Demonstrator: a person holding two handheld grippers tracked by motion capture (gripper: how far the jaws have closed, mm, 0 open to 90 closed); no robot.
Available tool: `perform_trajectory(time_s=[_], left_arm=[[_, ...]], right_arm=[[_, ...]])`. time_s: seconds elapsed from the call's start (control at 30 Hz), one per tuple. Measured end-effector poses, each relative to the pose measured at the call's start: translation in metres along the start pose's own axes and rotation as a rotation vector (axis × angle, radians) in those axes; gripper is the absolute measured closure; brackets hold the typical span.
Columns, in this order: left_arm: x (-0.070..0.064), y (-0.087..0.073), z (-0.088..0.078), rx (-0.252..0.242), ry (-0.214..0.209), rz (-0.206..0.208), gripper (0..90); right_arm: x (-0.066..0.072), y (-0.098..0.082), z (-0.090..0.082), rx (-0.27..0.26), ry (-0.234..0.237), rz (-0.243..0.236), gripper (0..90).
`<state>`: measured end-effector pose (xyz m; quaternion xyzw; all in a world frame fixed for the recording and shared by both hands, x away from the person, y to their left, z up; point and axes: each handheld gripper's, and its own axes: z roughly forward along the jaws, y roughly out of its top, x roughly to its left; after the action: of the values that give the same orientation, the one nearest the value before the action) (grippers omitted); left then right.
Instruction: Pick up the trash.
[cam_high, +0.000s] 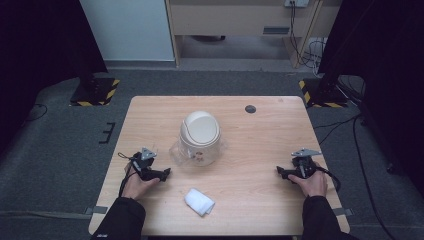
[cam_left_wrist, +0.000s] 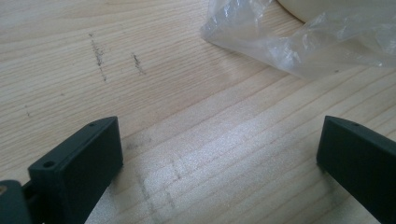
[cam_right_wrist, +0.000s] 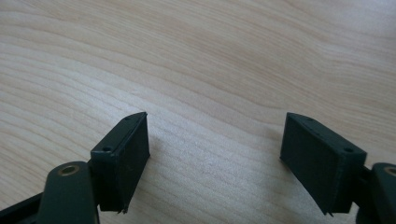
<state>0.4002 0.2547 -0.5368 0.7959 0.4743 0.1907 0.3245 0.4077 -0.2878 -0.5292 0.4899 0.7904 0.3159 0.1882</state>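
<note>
A cream, dome-lidded small bin (cam_high: 199, 137) stands near the middle of the wooden table (cam_high: 260, 145), with a clear plastic bag (cam_high: 178, 151) crumpled at its base. The bag's edge (cam_left_wrist: 299, 44) lies just ahead of the left gripper's jaws. My left gripper (cam_high: 166, 173) rests low on the table left of the bin, open, with bare wood between its jaws (cam_left_wrist: 219, 154). My right gripper (cam_high: 279, 171) sits near the table's right edge, open over bare wood (cam_right_wrist: 215, 140). A folded white cloth (cam_high: 199, 201) lies near the front edge between the two hands.
A small dark round spot (cam_high: 250, 109) marks the table's far side. Grey carpet surrounds the table; black stands with yellow-striped bases (cam_high: 95, 92) sit at the far left and far right, and cables (cam_high: 350, 125) trail on the right floor.
</note>
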Motion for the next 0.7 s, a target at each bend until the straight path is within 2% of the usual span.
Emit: perform_trajectory(time_s=[0.1, 0.27, 0.37, 0.7], left_arm=[[0.000, 0.000, 0.000, 0.000, 0.000, 0.000, 0.0], [0.000, 0.000, 0.000, 0.000, 0.000, 0.000, 0.0], [0.000, 0.000, 0.000, 0.001, 0.000, 0.002, 0.0], [0.000, 0.000, 0.000, 0.001, 0.000, 0.002, 0.0]], right_arm=[[0.000, 0.005, -0.005, -0.042, 0.001, 0.014, 24.0], [0.002, 0.015, -0.017, -0.153, 0.010, 0.057, 22.3], [0.006, 0.020, -0.025, -0.202, 0.017, 0.075, 22.2], [0.021, 0.043, -0.048, -0.362, 0.043, 0.054, 20.2]])
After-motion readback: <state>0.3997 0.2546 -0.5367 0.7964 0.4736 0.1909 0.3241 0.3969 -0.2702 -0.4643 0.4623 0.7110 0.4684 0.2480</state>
